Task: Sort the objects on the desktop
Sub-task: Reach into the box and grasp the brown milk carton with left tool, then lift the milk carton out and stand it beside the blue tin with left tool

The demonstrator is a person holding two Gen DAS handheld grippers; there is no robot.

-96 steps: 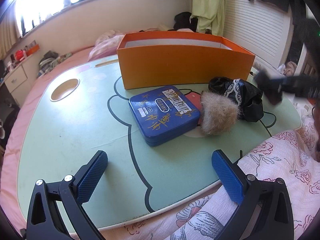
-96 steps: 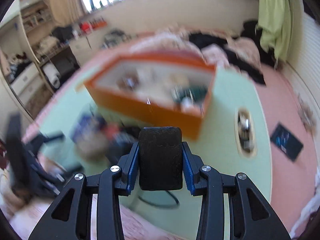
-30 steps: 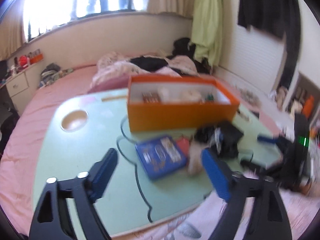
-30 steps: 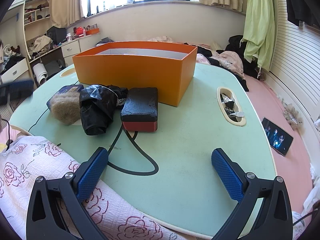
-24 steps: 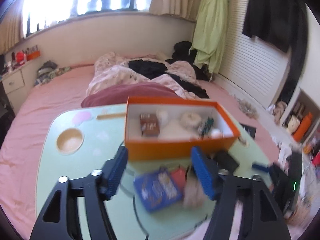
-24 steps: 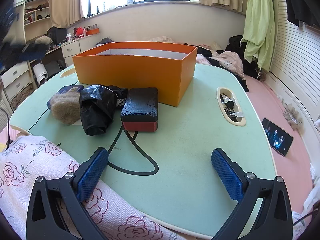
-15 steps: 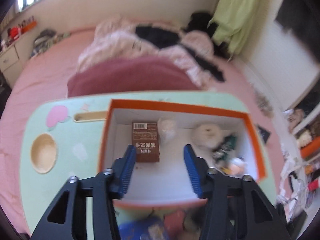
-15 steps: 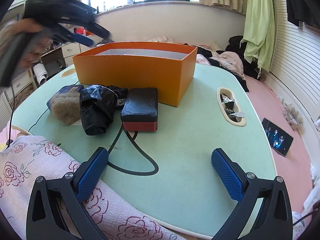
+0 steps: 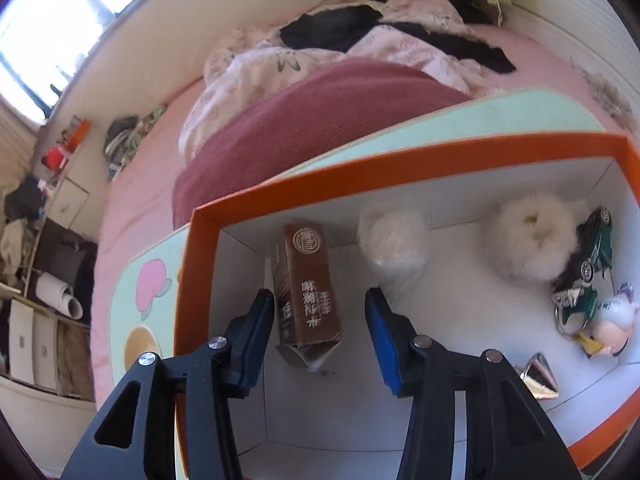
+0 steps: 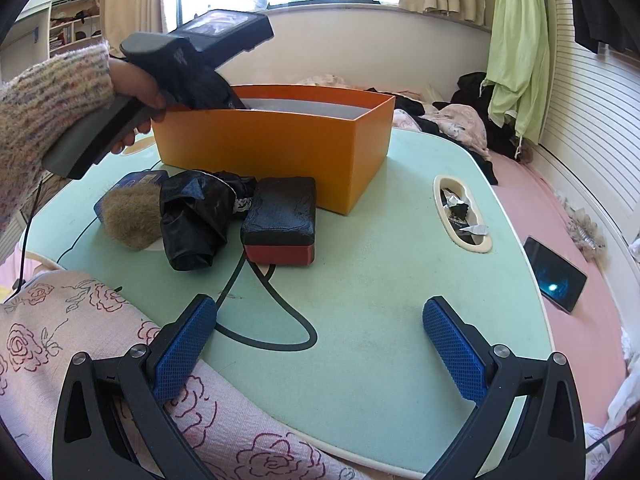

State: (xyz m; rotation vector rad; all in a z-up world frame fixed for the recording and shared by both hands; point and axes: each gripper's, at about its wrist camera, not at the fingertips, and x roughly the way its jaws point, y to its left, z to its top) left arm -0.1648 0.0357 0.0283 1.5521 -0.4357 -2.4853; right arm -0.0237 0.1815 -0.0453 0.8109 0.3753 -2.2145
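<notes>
My left gripper (image 9: pixel 319 298) reaches down into the orange box (image 9: pixel 400 168). A brown carton (image 9: pixel 308 288) lies on the box floor between its blue pads. The jaws are opening, with a gap at each pad, so nothing is gripped. In the right wrist view a person's hand (image 10: pixel 136 88) holds that tool over the orange box (image 10: pixel 280 152), whose wall hides its fingers. My right gripper (image 10: pixel 319 320) stands open over the table's near edge, empty. On the table ahead of it lie a black-and-red case (image 10: pixel 280 216), a black bag (image 10: pixel 196 216), a brown fur ball (image 10: pixel 132 216) and a blue tin (image 10: pixel 140 178).
Inside the box also lie a white wrapped ball (image 9: pixel 392 240), a white fluffy pompom (image 9: pixel 532 236), a green toy car (image 9: pixel 592 256) and a small figure (image 9: pixel 612 316). A slot with scraps (image 10: pixel 460 216) sits at the table's right. A rose-print quilt (image 10: pixel 80 340) covers the near left.
The left gripper swung from above the table to over the orange box and dipped inside, its jaws narrowing around the brown carton. The right gripper has kept still.
</notes>
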